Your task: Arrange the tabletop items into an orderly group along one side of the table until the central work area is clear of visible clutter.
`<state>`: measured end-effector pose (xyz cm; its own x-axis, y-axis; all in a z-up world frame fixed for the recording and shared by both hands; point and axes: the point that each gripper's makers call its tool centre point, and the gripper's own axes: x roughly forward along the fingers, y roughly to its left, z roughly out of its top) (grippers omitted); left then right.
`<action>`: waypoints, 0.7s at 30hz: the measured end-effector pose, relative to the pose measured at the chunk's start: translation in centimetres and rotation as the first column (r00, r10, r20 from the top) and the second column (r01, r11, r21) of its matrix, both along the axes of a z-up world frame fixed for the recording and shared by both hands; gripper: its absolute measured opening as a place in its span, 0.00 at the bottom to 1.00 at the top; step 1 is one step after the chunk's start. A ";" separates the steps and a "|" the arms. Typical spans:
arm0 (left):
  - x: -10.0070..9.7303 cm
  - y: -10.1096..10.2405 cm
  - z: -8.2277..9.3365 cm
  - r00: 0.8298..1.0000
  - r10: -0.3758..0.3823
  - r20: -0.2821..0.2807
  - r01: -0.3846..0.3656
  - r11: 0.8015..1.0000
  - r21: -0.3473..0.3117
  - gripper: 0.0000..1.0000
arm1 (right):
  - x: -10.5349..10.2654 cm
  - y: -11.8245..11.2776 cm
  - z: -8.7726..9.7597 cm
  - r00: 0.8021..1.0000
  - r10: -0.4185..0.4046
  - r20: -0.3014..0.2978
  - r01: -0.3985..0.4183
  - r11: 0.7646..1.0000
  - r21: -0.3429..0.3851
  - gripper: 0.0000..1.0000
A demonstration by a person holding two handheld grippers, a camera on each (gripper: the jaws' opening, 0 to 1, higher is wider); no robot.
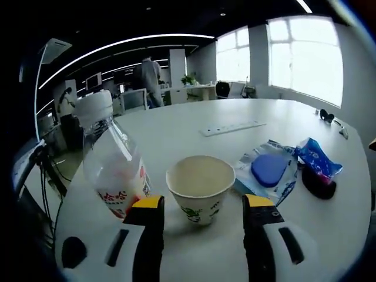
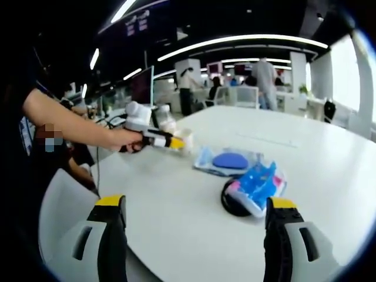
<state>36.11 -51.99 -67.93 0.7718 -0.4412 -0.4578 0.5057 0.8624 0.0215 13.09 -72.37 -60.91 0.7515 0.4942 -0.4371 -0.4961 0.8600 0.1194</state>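
Spreading across both views is a broad white round surface [image 1: 194,126] in an open office. In the left gripper view, a clear plastic drink bottle [image 1: 111,161] with a white cap and red-printed label stands at left centre, just beside a paper cup [image 1: 200,188] at bottom centre. Right of the cup lies a clear packet holding a blue oval pad [image 1: 268,170], then a blue snack wrapper [image 1: 317,157] resting on a small black round object [image 1: 318,183] at the right edge. A white power strip [image 1: 232,128] lies farther back, upper centre.

The left claw [image 1: 202,205] is spread wide, its yellow-tipped jaws on either side of the cup and not yet touching it. In the right gripper view, the right claw [image 2: 197,208] is also spread wide and holds nothing, hovering at the bottom of the frame near the wrapper and black object; the person's hand [image 2: 126,140] shows at left centre.

The step in hand looks like taking the cup. Closing gently should avoid crushing its thin wall, and the left jaw needs room so it does not nudge the bottle over.
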 end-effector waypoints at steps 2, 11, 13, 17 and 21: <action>-0.2 -0.1 -0.1 1.000 -0.009 -0.002 0.009 1.000 0.008 0.53 | 0.0 0.1 0.0 1.000 0.003 0.001 -0.003 1.000 -0.001 0.97; -0.8 0.0 0.2 1.000 0.004 -0.005 -0.004 1.000 0.004 0.56 | 0.1 -0.2 0.5 1.000 0.002 0.013 -0.002 1.000 -0.008 0.96; -1.1 0.0 0.3 1.000 0.008 -0.007 -0.008 1.000 0.006 0.56 | 0.1 -0.4 0.6 1.000 0.001 0.011 -0.001 1.000 -0.007 0.95; -1.7 0.0 0.2 1.000 0.011 -0.012 -0.011 1.000 0.014 0.57 | 0.4 -0.7 1.0 1.000 0.001 0.019 -0.001 1.000 0.010 0.94; -2.0 0.2 0.5 1.000 0.021 -0.005 -0.021 1.000 0.022 0.57 | 0.7 -0.9 1.0 1.000 0.012 0.022 -0.012 1.000 0.012 0.93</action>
<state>34.09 -51.78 -67.39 0.7786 -0.4146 -0.4710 0.4874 0.8724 0.0379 13.84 -73.22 -59.92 0.7551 0.5082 -0.4142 -0.5088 0.8527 0.1185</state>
